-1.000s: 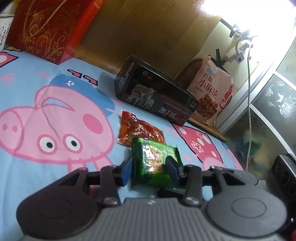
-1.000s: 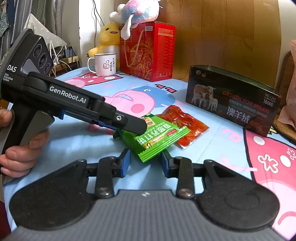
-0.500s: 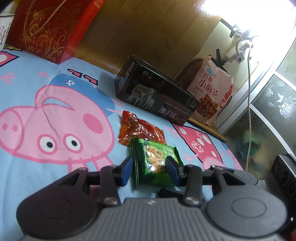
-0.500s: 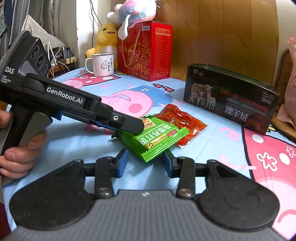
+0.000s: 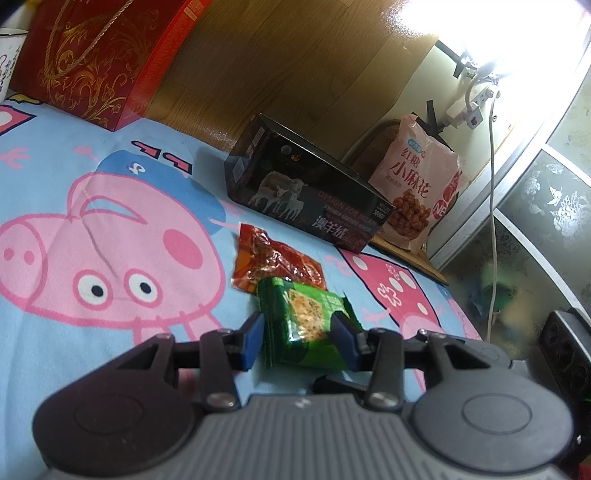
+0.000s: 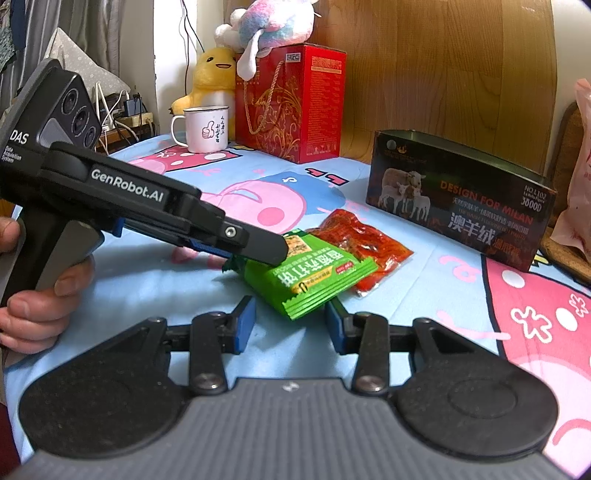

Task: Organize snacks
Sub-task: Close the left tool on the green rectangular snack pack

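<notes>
The left gripper [image 5: 297, 338] has its jaws shut on the near end of the green packet [image 6: 314, 278], which runs lengthwise away over the red packet [image 6: 364, 245], its free end just beyond the empty, open right gripper [image 6: 290, 325].

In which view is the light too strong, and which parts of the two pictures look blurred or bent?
Left wrist view: the window glare at top right washes out to white; the floor area behind the white cable is blurred. Right wrist view: light is even; the fisheye bends the wooden headboard near the edges, while the green cracker packet is sharp.
</notes>
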A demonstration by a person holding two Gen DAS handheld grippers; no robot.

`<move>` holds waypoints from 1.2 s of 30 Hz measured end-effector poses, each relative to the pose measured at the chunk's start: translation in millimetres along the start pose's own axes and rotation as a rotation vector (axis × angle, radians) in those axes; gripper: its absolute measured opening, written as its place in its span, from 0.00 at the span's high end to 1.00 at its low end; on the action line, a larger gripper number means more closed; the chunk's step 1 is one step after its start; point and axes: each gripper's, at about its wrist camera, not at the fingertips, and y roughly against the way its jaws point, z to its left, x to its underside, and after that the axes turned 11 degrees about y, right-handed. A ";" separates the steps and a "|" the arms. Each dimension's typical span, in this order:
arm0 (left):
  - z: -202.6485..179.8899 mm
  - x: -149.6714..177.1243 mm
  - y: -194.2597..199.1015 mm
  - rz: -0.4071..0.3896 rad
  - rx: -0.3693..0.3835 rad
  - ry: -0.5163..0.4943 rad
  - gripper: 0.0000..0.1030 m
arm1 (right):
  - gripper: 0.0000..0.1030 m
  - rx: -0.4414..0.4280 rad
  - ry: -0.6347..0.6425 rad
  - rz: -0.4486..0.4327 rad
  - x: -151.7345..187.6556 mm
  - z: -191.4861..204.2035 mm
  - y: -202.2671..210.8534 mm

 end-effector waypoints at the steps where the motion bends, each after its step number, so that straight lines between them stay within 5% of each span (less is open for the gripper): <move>1: 0.1 -0.1 -0.2 0.002 -0.001 0.002 0.61 | 0.57 0.002 0.005 0.000 0.0 0.6 -0.1; 36: 1.3 -0.3 -0.1 0.004 0.006 0.006 0.61 | 0.57 0.001 0.006 0.001 0.1 0.5 -0.7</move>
